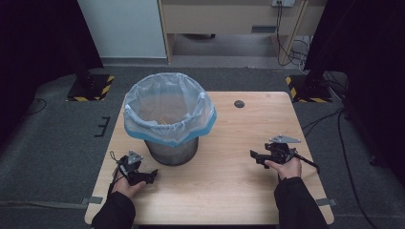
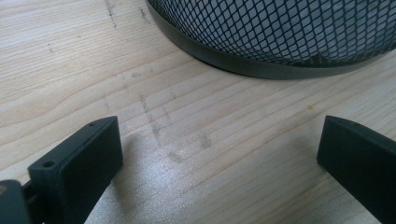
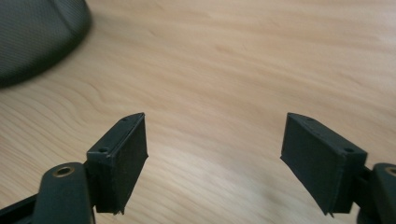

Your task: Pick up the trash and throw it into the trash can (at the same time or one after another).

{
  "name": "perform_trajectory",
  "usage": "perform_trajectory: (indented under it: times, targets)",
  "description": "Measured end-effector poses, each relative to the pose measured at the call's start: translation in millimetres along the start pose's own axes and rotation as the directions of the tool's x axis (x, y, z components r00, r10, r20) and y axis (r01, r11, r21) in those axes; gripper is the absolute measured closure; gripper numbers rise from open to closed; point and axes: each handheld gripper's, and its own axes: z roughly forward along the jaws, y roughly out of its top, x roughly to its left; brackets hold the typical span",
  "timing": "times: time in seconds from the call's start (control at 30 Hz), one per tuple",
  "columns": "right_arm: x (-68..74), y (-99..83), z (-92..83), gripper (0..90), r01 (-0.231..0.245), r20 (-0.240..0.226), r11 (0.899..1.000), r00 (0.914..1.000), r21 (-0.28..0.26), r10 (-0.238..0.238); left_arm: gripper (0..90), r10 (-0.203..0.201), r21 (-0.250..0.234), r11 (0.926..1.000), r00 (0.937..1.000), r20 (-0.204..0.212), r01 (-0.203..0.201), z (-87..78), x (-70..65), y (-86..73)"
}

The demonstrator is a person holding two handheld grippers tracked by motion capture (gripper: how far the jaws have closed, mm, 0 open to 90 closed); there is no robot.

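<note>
A metal mesh waste bin (image 1: 169, 119) lined with a pale blue bag stands on the left half of the wooden table (image 1: 229, 181). My left gripper (image 1: 153, 174) lies low on the table just in front of the bin, held by a hand, its jaws wide apart over bare wood (image 2: 219, 149) and pointing at the bin's base (image 2: 280, 42). My right gripper (image 1: 253, 155) sits at the right side of the table, pointing left toward the bin. Its jaws stand open with nothing between them (image 3: 215, 149). The bin's edge (image 3: 32, 37) shows blurred at the upper left of the right gripper view.
A small dark round cap (image 1: 239, 103) is set into the table near its far edge. Black stands with hazard-striped bases (image 1: 90, 88) flank the table on the grey floor. Cables (image 1: 329, 119) trail on the floor to the right.
</note>
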Motion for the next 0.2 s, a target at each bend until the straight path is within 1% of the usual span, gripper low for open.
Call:
perform_trajectory:
  times: [0.07,0.1,0.2]
  targets:
    - [-5.4,-5.6,1.2,20.6,0.018,0.019,0.999,0.9996,0.036,-0.019,0.0,0.000,0.000,1.0000,1.0000,0.000,0.000,0.0,0.0,0.0]
    - [-7.2,-7.9,1.4,20.3,0.019,0.025,0.998,0.9995,0.054,-0.021,0.0,0.000,0.000,1.0000,1.0000,0.000,0.000,0.0,0.0,0.0]
    - [-12.1,-12.8,2.7,19.2,0.022,0.041,0.996,0.9988,0.084,-0.026,0.0,0.000,0.000,1.0000,1.0000,0.000,0.000,0.0,0.0,0.0]
